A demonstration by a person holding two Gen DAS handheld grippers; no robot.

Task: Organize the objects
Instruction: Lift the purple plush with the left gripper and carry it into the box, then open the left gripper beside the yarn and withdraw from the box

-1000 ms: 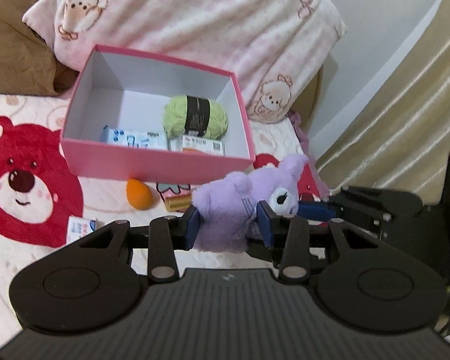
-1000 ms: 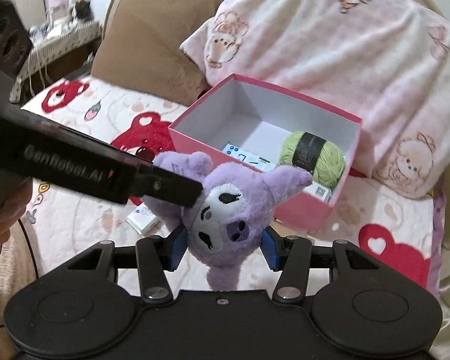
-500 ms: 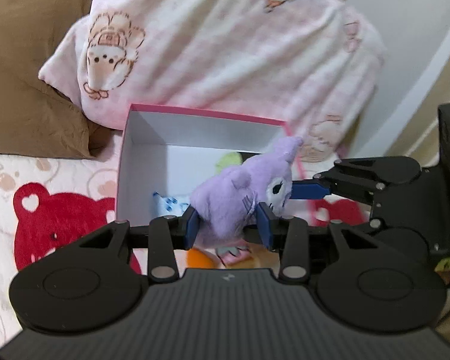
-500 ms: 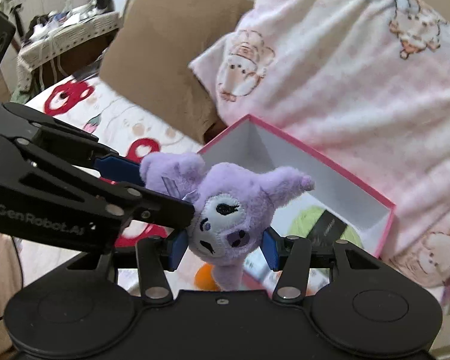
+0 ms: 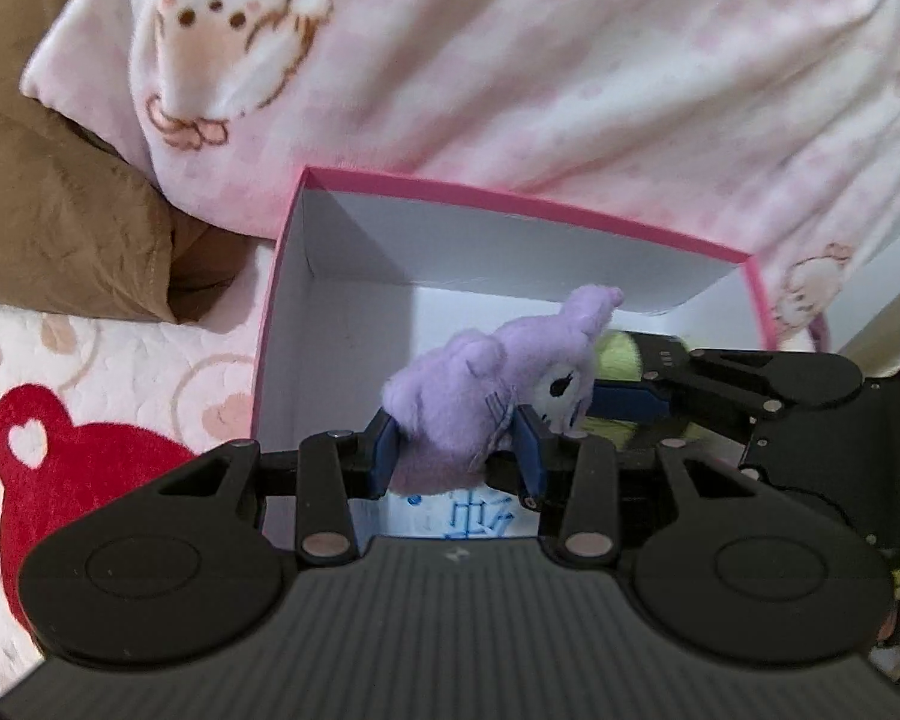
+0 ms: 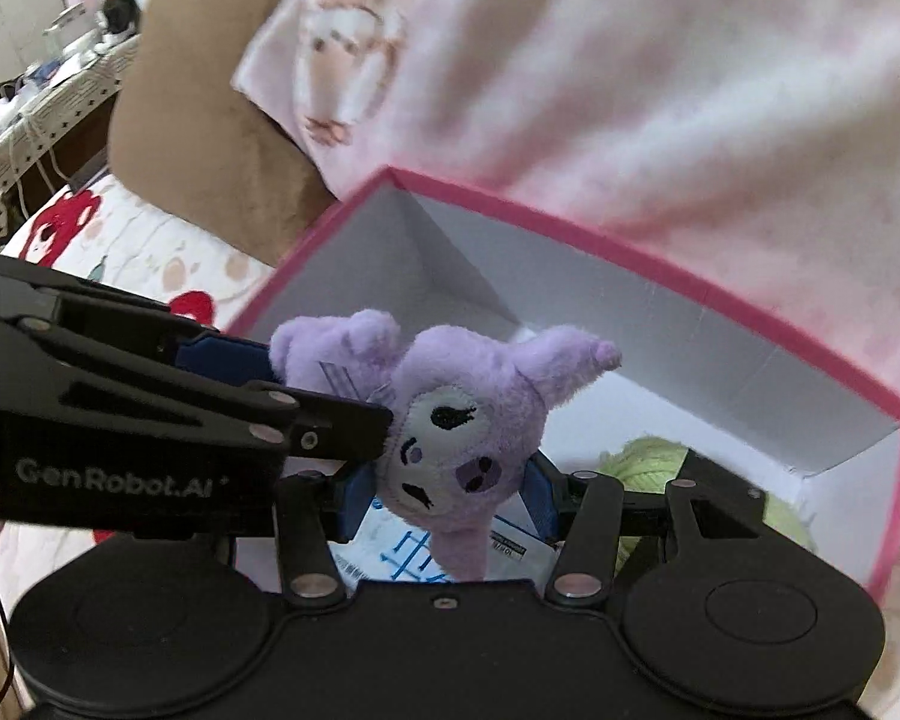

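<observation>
Both grippers clamp one purple plush toy [image 6: 462, 432], hanging over the open pink box [image 5: 510, 198].

Nearest, in the right wrist view: right gripper [image 6: 444, 498], jaws closed on the plush's face and head, blue pads pressing either side, a plush limb dangling below. Left gripper [image 5: 459, 450], jaws closed on the plush's body and back, seen from behind in the left wrist view. Each gripper shows in the other's view, reaching in from the side.

Just under the plush, inside the box: a white packet with blue print [image 6: 402, 552] on the box floor, a white labelled item beside it, partly hidden. Right of the plush, also inside the box: a green yarn ball [image 6: 654, 462] with a dark band.

Beyond the box: pink-and-white blanket [image 5: 510, 60] against the far wall of the box, brown pillow [image 5: 60, 210] to the box's left. The box sits on a bed cover with red bear print [image 5: 60, 450].

Progress, judged: yarn and packets already boxed; plush is above the box opening, not yet set down. Left to do: lower it in, release both grips. Whether other items wait outside the box cannot be told from these views.
</observation>
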